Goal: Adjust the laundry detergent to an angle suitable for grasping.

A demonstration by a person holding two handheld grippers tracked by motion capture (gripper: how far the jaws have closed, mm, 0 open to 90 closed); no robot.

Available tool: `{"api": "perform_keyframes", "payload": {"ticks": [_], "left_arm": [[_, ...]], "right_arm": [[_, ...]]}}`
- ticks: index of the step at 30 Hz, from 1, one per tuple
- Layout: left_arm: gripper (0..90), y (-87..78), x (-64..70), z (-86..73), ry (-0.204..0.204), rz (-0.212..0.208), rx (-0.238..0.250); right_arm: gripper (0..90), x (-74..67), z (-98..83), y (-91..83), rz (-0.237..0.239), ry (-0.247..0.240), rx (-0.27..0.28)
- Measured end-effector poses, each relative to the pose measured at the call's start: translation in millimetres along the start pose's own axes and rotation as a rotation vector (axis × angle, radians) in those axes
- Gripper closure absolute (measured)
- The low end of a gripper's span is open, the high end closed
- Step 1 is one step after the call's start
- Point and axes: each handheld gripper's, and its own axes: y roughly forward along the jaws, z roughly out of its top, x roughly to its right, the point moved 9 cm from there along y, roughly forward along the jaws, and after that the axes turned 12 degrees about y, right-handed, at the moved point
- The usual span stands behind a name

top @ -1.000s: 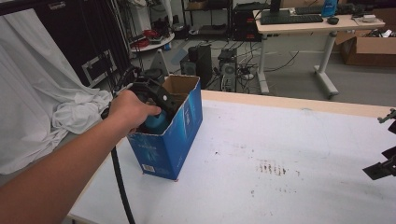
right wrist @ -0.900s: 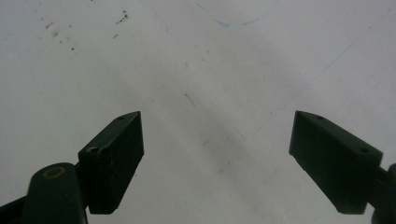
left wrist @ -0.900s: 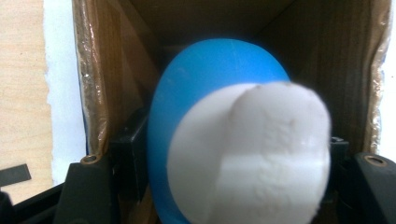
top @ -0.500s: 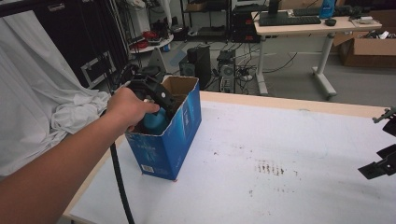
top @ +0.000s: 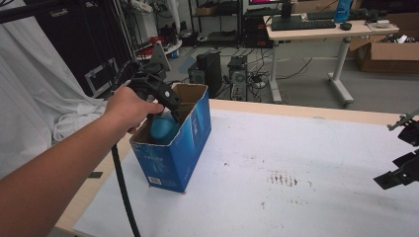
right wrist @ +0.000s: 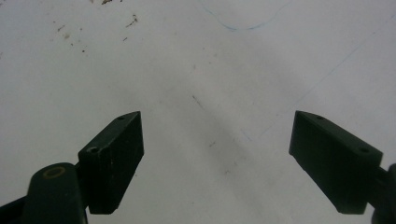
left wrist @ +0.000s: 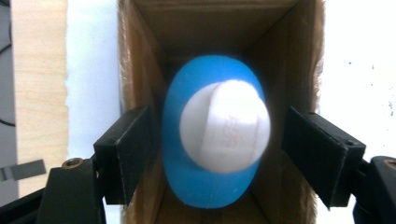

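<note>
An open blue cardboard box (top: 173, 153) stands on the white table (top: 306, 143) near its left edge. Inside it rests a blue bottle (top: 163, 129) with a white cap (left wrist: 224, 126), seen from above in the left gripper view between the brown inner walls (left wrist: 280, 56). My left gripper (top: 167, 114) hangs over the box mouth, pointing down. Its jaws have just been opening and now stand apart on either side of the bottle (left wrist: 205, 186), with a gap on each side. My right gripper (top: 402, 160) hovers at the table's right edge, open (right wrist: 217, 140) over bare table.
A white cloth (top: 34, 98) drapes at the left, beside the table. Dark specks (top: 281, 177) mark the table's middle. Beyond the far edge stand computer towers (top: 222, 69), a desk (top: 316, 29) and a cardboard box (top: 390, 49).
The left hand has lifted a little above the box, and its gripper has let go of the blue bottle, which stays inside. The right gripper has kept its place.
</note>
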Motion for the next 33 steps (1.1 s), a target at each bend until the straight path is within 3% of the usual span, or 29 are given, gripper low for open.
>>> {"api": "perform_keyframes", "payload": {"ticks": [9, 15, 19, 23, 33], "left_arm": [[23.5, -22.2, -2.1, 4.4, 0.007, 0.023, 0.03], [21.9, -40.6, 6.4, 8.3, 0.036, 0.004, 0.064], [20.8, -56.2, 19.4, 15.0, 0.06, -0.017, 0.104], [19.7, -69.9, 38.3, 21.3, 0.111, -0.037, 0.126], [18.7, -74.2, 97.2, 29.4, 0.236, -0.08, 0.143]], "right_arm": [[17.8, -0.1, -0.8, -3.6, 0.0, -0.003, 0.011], [17.8, -0.2, -1.5, -6.1, -0.001, -0.003, 0.017], [17.8, -0.7, -1.8, -7.5, 0.001, -0.002, 0.021], [17.8, -2.1, -1.8, -9.2, 0.002, -0.003, 0.028], [17.7, -4.3, -3.0, -12.6, 0.008, 0.0, 0.038]]}}
